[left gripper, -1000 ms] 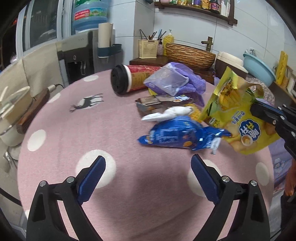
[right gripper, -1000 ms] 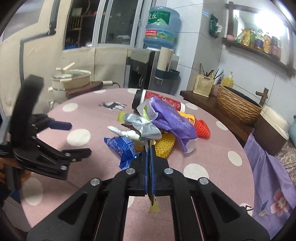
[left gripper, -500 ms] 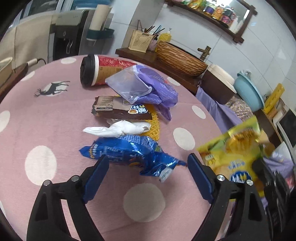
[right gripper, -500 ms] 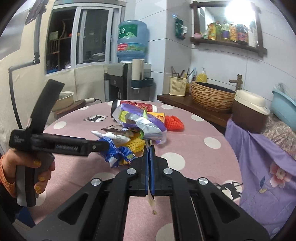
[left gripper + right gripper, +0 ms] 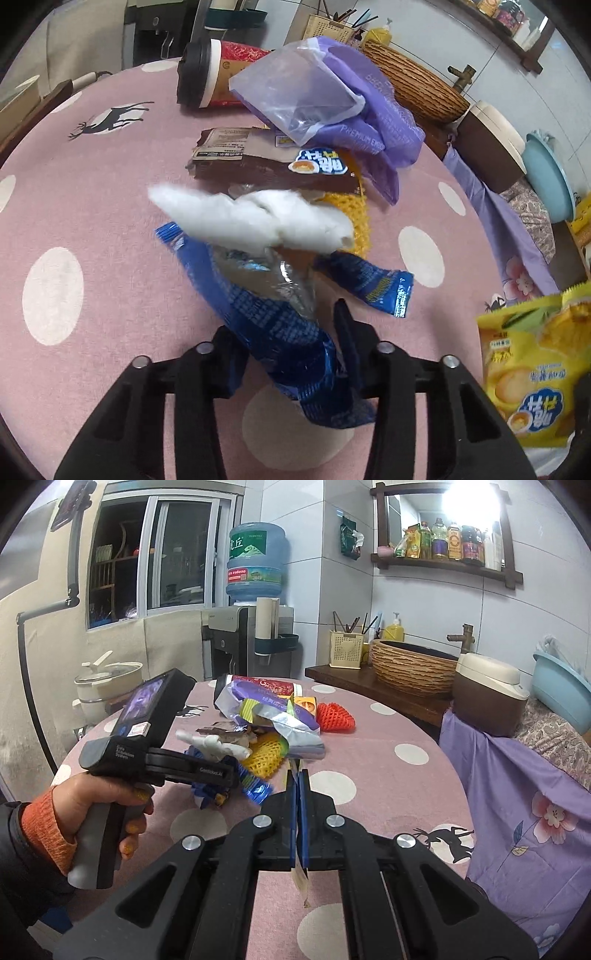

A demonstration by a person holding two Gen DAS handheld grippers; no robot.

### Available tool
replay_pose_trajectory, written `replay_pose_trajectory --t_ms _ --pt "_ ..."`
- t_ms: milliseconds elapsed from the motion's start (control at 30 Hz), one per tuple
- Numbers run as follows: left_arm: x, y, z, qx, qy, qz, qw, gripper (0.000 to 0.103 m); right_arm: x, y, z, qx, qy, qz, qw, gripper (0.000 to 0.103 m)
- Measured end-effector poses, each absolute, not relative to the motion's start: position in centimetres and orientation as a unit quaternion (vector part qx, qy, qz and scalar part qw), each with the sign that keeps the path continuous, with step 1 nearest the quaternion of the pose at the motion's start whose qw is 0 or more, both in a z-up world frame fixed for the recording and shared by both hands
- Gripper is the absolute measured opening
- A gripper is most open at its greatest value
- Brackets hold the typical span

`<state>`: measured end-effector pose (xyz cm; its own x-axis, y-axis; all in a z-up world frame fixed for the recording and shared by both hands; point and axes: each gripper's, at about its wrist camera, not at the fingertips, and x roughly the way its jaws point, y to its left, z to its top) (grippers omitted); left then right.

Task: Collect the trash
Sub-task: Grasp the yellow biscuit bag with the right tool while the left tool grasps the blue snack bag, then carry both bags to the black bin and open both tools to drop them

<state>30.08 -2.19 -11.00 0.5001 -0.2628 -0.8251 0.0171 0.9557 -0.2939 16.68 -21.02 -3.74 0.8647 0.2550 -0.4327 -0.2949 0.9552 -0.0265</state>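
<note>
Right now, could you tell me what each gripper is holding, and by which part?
The left gripper is closing on the blue wrapper at its near end. The right gripper is shut on the yellow snack bag by its edge.

A home kitchen: water dispenser (image 5: 255,627), condiment shelf (image 5: 447,566), basin sink (image 5: 413,668).

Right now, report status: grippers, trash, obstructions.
Left gripper closing around blue wrapper. Right gripper shut on yellow packet. White tissue rests on the wrapper's far end.
</note>
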Motion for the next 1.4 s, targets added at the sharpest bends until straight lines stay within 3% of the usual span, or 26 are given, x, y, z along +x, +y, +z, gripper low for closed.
replay_pose_trajectory --t_ms 67,800,1400 --pt "29.6 -1.8 -11.0 -0.118 0.489 -0.082 0.861 0.031 16.6 -21.2 -3.8 -0.041 0.216 0.144 0.965 0.002" --pt "18.0 1.3 -8.7 -0.095 0.404 -0.135 0.900 0.029 15.8 -22.3 -4.6 -0.018 0.223 0.150 0.963 0.002" --pt "16.7 -2.6 -3.2 -0.061 0.324 -0.207 0.921 0.029 13.7 -26.2 -4.2 0.025 0.211 0.127 0.969 0.002"
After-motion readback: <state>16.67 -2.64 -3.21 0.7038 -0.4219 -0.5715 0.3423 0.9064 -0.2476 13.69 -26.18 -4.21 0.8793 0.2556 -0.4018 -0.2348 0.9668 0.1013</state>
